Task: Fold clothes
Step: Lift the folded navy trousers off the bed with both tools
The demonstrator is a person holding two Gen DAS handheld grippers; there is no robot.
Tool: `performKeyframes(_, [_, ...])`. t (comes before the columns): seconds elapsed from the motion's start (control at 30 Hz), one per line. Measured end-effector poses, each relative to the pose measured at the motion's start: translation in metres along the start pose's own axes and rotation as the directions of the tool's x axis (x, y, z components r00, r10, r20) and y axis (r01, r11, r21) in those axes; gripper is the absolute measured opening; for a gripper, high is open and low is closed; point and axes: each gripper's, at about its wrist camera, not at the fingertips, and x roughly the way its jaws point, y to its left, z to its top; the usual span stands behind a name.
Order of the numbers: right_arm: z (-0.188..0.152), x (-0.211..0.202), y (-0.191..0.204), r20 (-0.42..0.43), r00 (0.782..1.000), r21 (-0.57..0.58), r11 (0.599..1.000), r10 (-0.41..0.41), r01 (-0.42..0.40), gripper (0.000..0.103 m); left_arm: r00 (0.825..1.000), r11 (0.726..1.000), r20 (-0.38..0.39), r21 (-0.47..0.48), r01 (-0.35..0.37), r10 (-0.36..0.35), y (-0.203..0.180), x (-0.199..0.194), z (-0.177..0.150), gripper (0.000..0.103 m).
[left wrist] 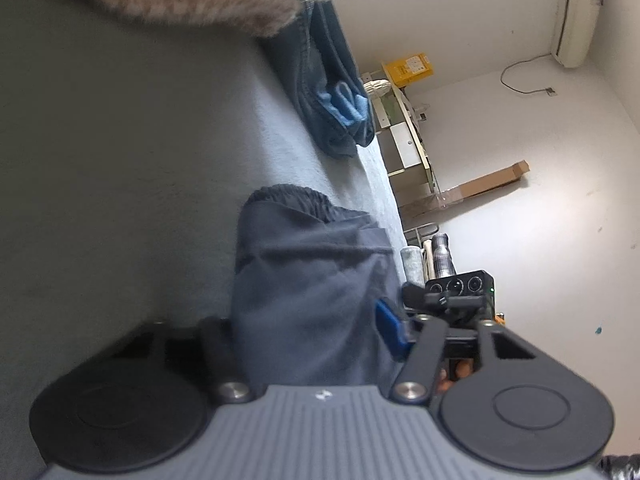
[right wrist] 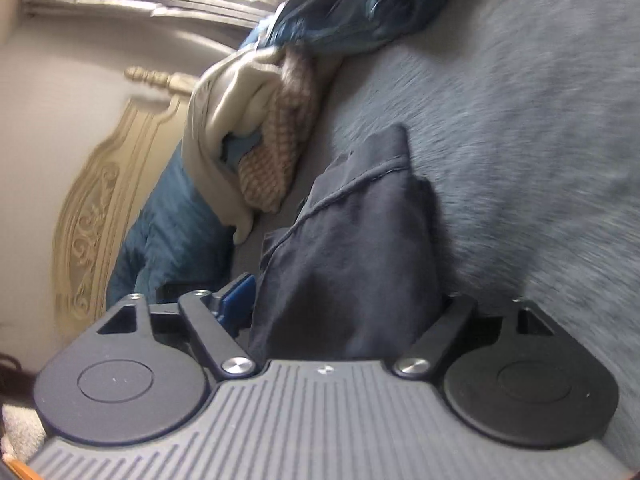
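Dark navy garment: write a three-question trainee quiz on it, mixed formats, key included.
1. True or false: the dark navy garment lies between the fingers of the left gripper and of the right gripper.
2. Which end shows in the left wrist view? A zipper, B elastic waistband, C hood.
3. Fill in: the garment rests on a grey ____.

Key: 1 true; 2 B, the elastic waistband; 3 blanket.

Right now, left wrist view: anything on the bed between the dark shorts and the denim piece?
No, bare grey bed cover lies between the dark shorts and the denim piece in the left wrist view.
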Motion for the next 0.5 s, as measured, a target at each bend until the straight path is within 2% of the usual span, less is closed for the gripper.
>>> performKeyframes(0.07, [0.0, 0.005, 0.002, -0.009, 1.0, -0.006, 1.0, -0.018, 0.018, 0.053, 1.0, 1.0, 0.0, -0.01, 0.0, 0.0, 0.001, 0.006, 0.001, 0.042])
performKeyframes(0.1, [0.0, 0.008, 0.003, -0.013, 1.0, -0.009, 1.0, -0.027, 0.027, 0.05, 1.0, 1.0, 0.003, -0.012, 0.002, -0.002, 0.0, 0.008, 0.001, 0.04])
performKeyframes(0.13, [-0.001, 0.008, 0.004, -0.01, 0.999, -0.014, 0.999, -0.035, 0.035, 0.04, 1.0, 1.0, 0.006, -0.01, 0.005, -0.005, -0.001, 0.01, 0.001, 0.037])
performKeyframes(0.23, [-0.008, 0.001, 0.012, 0.018, 0.998, -0.041, 0.997, -0.058, 0.058, 0.026, 1.0, 0.999, 0.004, -0.014, 0.029, -0.029, -0.005, 0.013, -0.001, 0.031])
performKeyframes(0.33, [-0.017, -0.011, 0.027, 0.068, 0.996, -0.082, 0.995, -0.057, 0.062, 0.021, 0.998, 0.998, 0.004, 0.008, 0.064, -0.064, -0.02, 0.013, 0.001, 0.029])
performKeyframes(0.5, [-0.032, -0.053, 0.047, 0.185, 0.983, -0.136, 0.99, -0.021, 0.047, 0.018, 0.993, 0.991, -0.009, 0.074, 0.116, -0.116, -0.057, 0.016, 0.004, 0.028])
